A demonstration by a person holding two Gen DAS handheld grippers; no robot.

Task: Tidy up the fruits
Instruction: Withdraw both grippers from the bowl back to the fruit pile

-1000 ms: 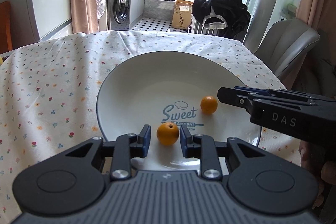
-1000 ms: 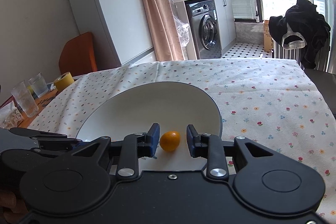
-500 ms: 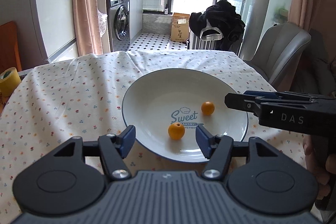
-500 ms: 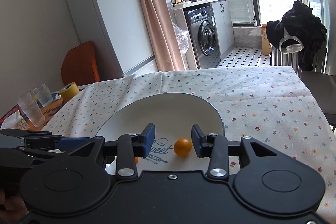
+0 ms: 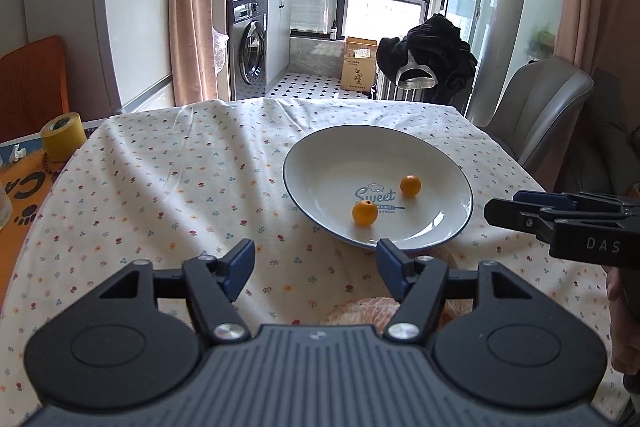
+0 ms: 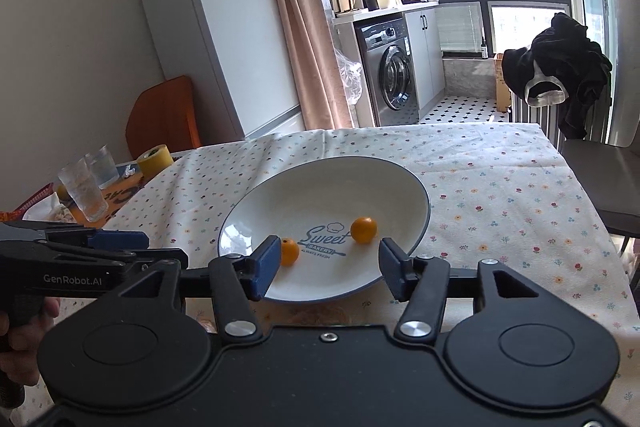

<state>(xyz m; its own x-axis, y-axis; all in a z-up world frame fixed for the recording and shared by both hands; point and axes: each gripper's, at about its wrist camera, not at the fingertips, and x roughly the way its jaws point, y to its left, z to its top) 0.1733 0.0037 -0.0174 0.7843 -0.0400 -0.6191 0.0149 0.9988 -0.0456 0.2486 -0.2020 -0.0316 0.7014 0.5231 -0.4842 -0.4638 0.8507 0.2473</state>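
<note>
A white plate [image 5: 316, 143] with a dark rim and blue "Sweet" lettering lies on the flowered tablecloth. Two small oranges rest on it, one nearer [image 5: 364, 213] and one farther right [image 5: 410, 185]. My left gripper [image 5: 315, 263] hovers short of the plate's near rim, its jaws opening and nothing between them. My right gripper [image 5: 516, 205] comes in from the right edge. In the right wrist view the plate [image 6: 320, 163] holds both oranges [image 6: 363, 229] [image 6: 289, 253]. My right gripper [image 6: 328, 263] hangs over the near rim, its jaws opening and empty. The left gripper [image 6: 132, 247] shows at the left.
A yellow tape roll [image 5: 63, 135] and drinking glasses [image 6: 84, 191] stand at the table's left end. A grey chair [image 5: 536, 115] is at the right side. An orange-brown lump [image 5: 360, 311], partly hidden by the left gripper, lies by the near edge.
Both grippers have drawn back and up from the plate while their jaws spread. The oranges that sat between the pads now lie free on the plate.
</note>
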